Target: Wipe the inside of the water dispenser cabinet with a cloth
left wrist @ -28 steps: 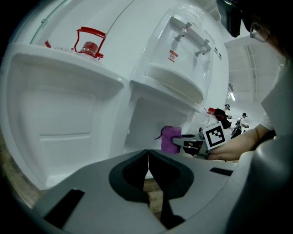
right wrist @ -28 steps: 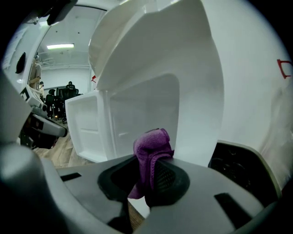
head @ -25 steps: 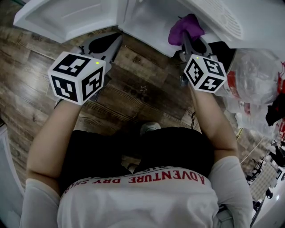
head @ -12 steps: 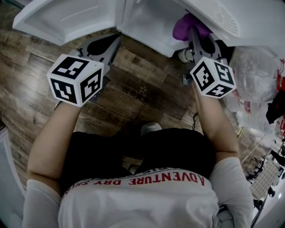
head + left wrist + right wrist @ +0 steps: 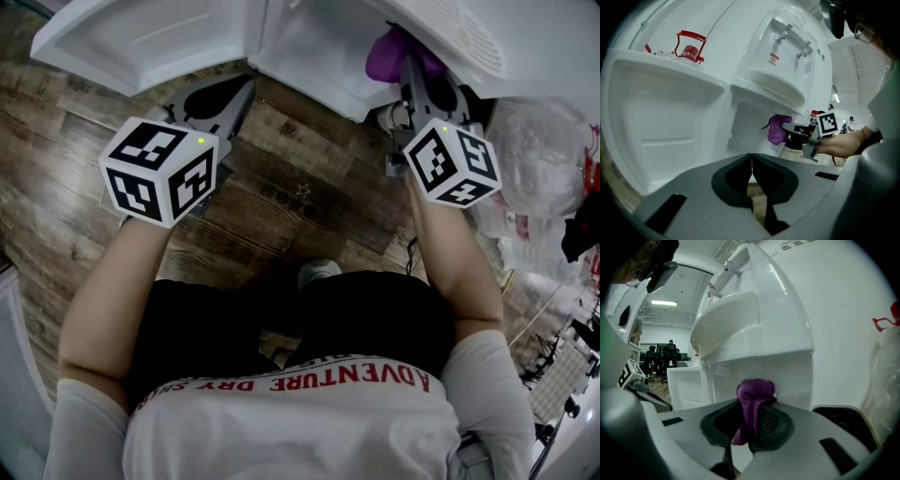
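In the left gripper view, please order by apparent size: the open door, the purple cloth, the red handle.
1. Open door, clearly largest.
2. Purple cloth and red handle look about alike; I would not rank them.

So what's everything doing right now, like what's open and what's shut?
White plastic cabinet door: swung wide open.
White water dispenser cabinet: open, inside showing.
Left tool: shut, holding nothing.
Right tool: shut on something, up at the cabinet opening.
Purple fluffy cloth: bunched up, pinched in that tool.
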Demonstrator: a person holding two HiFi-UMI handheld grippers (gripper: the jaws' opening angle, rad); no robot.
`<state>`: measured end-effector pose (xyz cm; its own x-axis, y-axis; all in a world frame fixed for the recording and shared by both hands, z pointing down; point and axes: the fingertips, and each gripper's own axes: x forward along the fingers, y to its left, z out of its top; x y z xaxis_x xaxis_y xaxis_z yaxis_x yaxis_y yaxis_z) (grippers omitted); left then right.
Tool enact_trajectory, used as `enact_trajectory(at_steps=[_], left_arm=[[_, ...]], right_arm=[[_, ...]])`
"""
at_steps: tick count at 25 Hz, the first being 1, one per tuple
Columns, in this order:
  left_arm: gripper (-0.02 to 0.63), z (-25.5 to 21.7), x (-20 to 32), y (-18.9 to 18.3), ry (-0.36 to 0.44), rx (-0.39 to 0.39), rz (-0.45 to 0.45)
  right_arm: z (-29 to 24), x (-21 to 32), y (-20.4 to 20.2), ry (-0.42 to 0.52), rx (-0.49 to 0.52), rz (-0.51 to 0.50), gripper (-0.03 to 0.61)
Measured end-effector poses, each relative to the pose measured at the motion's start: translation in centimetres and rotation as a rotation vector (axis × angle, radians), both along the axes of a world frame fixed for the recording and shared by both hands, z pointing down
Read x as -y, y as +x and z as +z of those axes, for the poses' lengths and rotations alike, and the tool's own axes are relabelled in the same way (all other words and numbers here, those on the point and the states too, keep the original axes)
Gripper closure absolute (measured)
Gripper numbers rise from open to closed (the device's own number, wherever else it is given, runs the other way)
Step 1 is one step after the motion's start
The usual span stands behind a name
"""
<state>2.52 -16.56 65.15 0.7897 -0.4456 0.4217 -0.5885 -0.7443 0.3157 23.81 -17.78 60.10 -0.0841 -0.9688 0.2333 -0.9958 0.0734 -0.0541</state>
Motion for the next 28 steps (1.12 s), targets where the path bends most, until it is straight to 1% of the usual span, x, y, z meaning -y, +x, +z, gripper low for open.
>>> enact_trajectory(at_steps=[7,11,15,22,26,28], left_arm=[[0.586,0.0,-0.2,-1.8,-0.003,0.019,-0.026],[0.586,0.2,0.0,-3.4,-0.026,0.017,-0.066],[0.586,0.2,0.5,-4.9,-0.028,0.021,-0.106],[0.586,0.0,1.0,-6.8,-0.021,0.032,-0.136],[0.586,0.2,1.2,-8.1,-0.018,0.055,-0.153],[0.586,0.4,1.4,-8.4,-0.019,0.063,-0.16]], right_arm=[[0.1,1.4,-1.8,0.014,0.006,-0.036,0.515],[0.0,3.1,-3.7,0.027,0.004,-0.073,0.515],[-0.1,4.8,-6.2,0.043,0.024,-0.113,0.515],[0.0,7.4,-9.1,0.052,0.052,-0.147,0.515],[-0.2,8.9,-10.9,0.06,0.073,-0.17,0.515],[-0.5,9.4,-11.6,0.071,0.067,-0.182,0.515]])
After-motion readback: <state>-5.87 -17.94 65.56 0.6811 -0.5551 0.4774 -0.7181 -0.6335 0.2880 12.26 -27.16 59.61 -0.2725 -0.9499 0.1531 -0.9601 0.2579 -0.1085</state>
